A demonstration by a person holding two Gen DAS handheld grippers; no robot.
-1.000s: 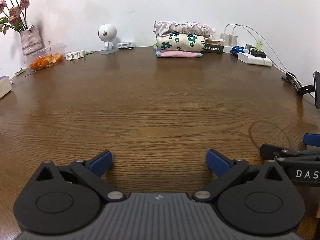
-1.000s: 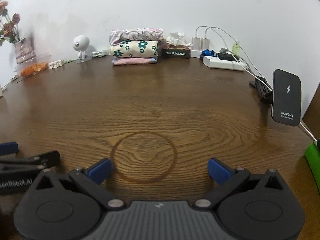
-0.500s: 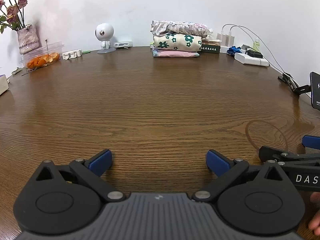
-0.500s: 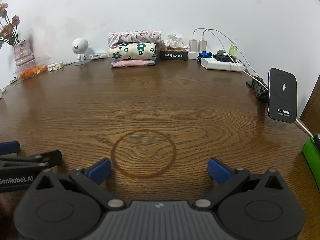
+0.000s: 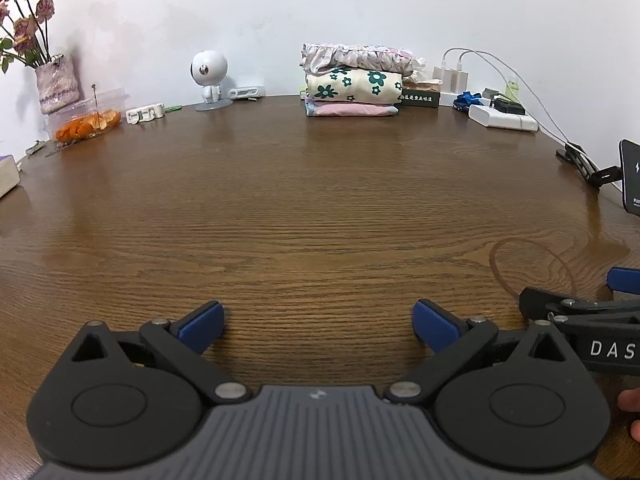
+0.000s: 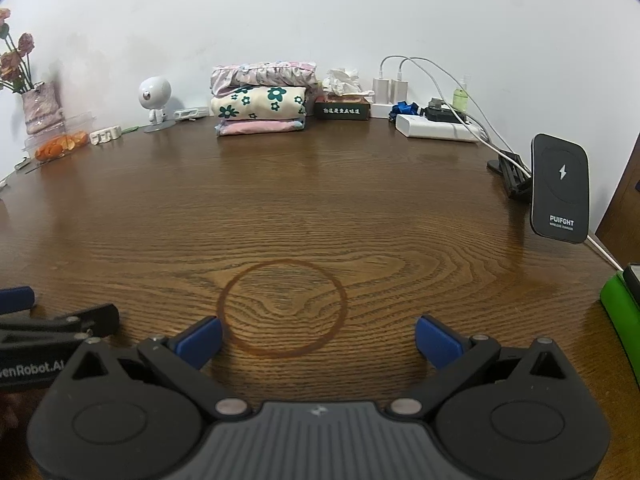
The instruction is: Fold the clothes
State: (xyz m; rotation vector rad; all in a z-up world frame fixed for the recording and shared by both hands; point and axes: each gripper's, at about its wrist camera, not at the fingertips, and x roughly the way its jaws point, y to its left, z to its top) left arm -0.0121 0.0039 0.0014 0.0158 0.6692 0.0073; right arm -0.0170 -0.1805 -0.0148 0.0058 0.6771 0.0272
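A stack of three folded clothes (image 5: 354,80) (image 6: 262,100) lies at the far edge of the brown wooden table (image 5: 300,208) (image 6: 320,200), against the wall: a frilly pink piece on top, a cream one with green flowers, a pink one below. My left gripper (image 5: 316,322) rests low over the near table edge, open, nothing between its blue pads. My right gripper (image 6: 318,338) is open too, over a dark ring stain (image 6: 282,308). Each gripper shows at the side of the other's view. No loose garment is in view.
A white robot figurine (image 5: 208,80), a vase of dried roses (image 5: 56,80) and a clear box of orange peel (image 5: 86,124) stand at the back left. A tissue box (image 6: 344,106), chargers, cables and a white power bank (image 6: 436,130) sit back right. A black wireless charger stand (image 6: 560,188) rises at the right edge.
Both views have tilted and drawn back slightly, so the far objects sit a little lower and nearer. The grippers stay open and hold nothing.
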